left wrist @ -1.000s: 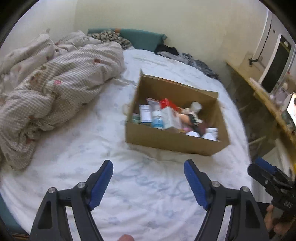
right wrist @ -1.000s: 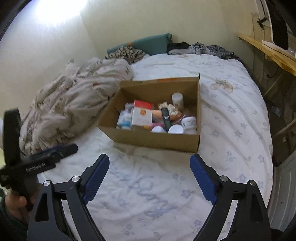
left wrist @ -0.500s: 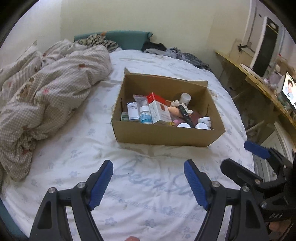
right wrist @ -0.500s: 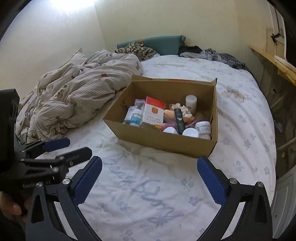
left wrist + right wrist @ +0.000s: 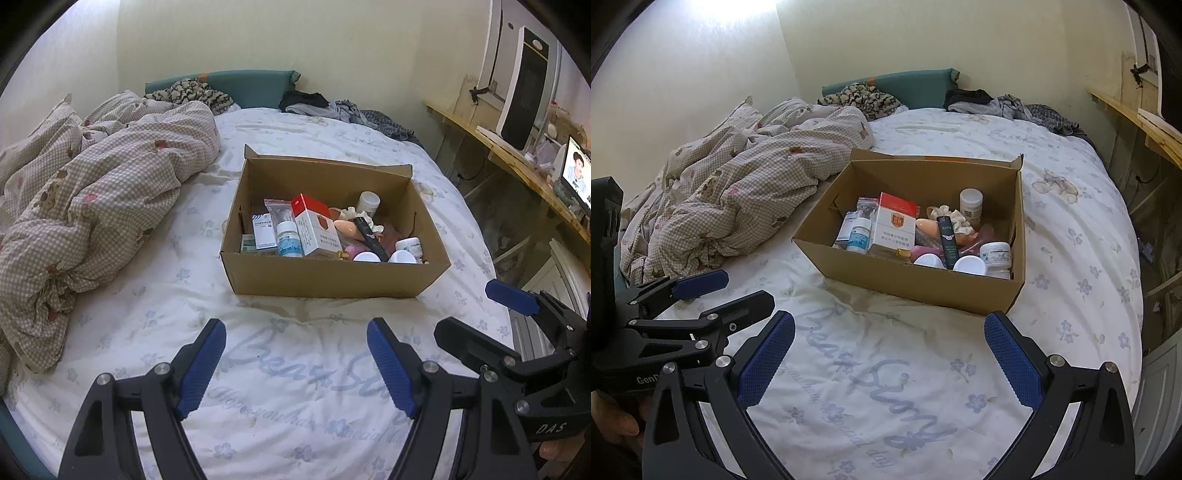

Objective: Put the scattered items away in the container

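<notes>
Cardboard box [image 5: 332, 284], open-topped, flaps up at the far corners, standing on the bed [image 5: 288, 373] near its middle, on a white sheet with pale blue flowers and printed script. Contents, all inside the box: red-and-white carton [image 5: 316, 230], upright and leaning, in the left half; small white bottle with blue label [image 5: 289, 240] touching the carton's left side; white-and-blue packet [image 5: 264, 234] and a clear zip bag [image 5: 277, 208] behind it; black tube [image 5: 947, 240] lying lengthwise right of centre; tall white bottle [image 5: 971, 206] upright toward the far right corner; white jar with label [image 5: 996, 254] at the near right; two white round lids [image 5: 969, 264] along the near wall; a peach-coloured item and a pale crumpled piece between tube and carton, kind not clear. Checked quilt [image 5: 92, 206], bunched, lying left of the box and apart from it. Loose clothing [image 5: 332, 110] heaped at the headboard end. Left tongs [image 5: 295, 369]: blue pads spread wide, nothing between them, held above the sheet on the near side of the box. Right tongs [image 5: 889, 360]: likewise spread wide and empty, near side of the box, just beside the left tongs. Wooden shelf [image 5: 517, 162] along the right wall, carrying a lit screen.
</notes>
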A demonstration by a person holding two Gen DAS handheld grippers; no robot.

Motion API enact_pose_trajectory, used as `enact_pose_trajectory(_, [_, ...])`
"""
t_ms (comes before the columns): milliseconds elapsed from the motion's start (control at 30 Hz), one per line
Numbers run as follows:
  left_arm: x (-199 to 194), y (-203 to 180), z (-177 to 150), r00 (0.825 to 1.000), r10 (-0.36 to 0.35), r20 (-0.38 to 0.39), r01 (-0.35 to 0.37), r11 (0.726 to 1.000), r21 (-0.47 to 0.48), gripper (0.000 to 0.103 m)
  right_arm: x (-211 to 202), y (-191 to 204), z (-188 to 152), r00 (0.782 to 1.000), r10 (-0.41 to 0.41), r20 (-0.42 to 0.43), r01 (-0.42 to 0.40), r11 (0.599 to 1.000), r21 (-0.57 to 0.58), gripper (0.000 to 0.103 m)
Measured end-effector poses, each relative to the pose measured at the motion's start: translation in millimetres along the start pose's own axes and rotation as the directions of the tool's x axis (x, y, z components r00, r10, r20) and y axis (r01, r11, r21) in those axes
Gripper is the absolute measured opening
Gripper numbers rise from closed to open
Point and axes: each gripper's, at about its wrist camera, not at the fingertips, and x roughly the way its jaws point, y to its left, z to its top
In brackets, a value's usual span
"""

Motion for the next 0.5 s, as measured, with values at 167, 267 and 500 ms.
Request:
enact_pose_trajectory(167, [0.0,1.3,1.0,1.0,-0.008,0.001,0.008,1.0,-0.004,0.079,-0.9,0.0,1.0,1.0,0.004,0.005,-0.004,1.0,0.005,0.103])
enact_pose_trajectory(267, [0.0,1.9,1.4,1.0,-0.011,0.002,0.011,1.0,-0.007,0.079,-0.9,-0.4,0.9,1.0,0.005,0.005,-0.005,1.0,0.007,0.103])
enact_pose_trajectory(500, [1.2,1.7,0.4,1.0,-0.008,-0.004,0.008,1.0,0.0,0.079,0.1,0.7,0.9,1.0,-0.006,0.005,0.006,1.0,-0.004,0.103])
